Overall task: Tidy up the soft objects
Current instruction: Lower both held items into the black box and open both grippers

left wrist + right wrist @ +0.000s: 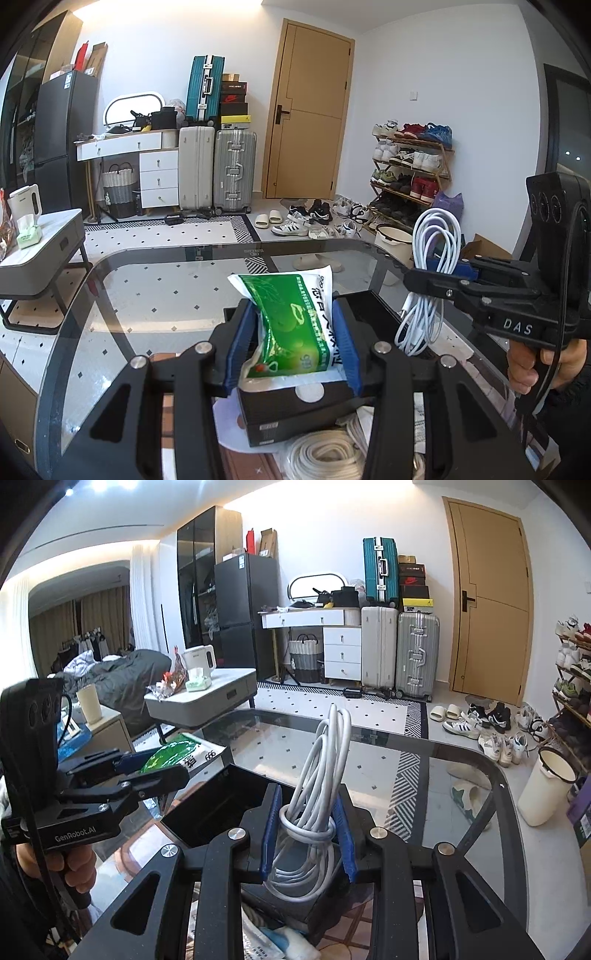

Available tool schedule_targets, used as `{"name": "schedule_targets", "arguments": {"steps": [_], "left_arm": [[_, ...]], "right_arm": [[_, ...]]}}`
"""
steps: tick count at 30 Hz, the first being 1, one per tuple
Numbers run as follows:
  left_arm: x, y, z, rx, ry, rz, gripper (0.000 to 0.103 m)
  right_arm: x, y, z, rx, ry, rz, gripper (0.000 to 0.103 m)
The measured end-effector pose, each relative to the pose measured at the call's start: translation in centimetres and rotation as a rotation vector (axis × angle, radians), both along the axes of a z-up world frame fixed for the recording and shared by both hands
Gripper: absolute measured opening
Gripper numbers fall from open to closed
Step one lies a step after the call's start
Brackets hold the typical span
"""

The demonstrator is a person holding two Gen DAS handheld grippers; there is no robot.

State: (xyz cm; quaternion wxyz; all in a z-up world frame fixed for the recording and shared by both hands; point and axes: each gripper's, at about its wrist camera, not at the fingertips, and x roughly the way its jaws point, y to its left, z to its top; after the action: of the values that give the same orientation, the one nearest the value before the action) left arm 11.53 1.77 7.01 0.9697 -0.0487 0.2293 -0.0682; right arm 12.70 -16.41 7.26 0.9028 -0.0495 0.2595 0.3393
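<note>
My left gripper (295,314) is shut on a soft green and white packet (284,295), which stands up between the blue pads over the glass table. The right wrist view shows this gripper (159,764) at the left with the packet (173,751) sticking out of it. My right gripper (308,794) is shut on a coiled white cable (325,746), gripped around its bound middle. In the left wrist view it (421,271) sits at the right, with the cable (436,240) looping above and below the fingers. A hand (528,365) holds its handle.
An open black box (214,808) lies on the glass table (147,254) below both grippers, and a closed black box (291,410) lies nearer. A white cord coil (325,458) lies underneath. A grey side table (44,240) stands left; shoes and a cream bucket (546,790) stand right.
</note>
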Motion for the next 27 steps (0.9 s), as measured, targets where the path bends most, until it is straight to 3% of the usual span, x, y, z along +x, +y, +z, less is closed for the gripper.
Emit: {"name": "schedule_targets", "arguments": {"steps": [11,27], "left_arm": [[2.1,-0.6,-1.4,0.017,0.032,-0.002,0.043],[4.1,-1.3,-3.7,0.044,0.137,-0.039,0.043]], "right_arm": [[1.8,1.8,-1.8,-0.025,0.044,0.044,0.028],[2.9,6.6,-6.0,-0.247,0.058,0.116,0.028]]}}
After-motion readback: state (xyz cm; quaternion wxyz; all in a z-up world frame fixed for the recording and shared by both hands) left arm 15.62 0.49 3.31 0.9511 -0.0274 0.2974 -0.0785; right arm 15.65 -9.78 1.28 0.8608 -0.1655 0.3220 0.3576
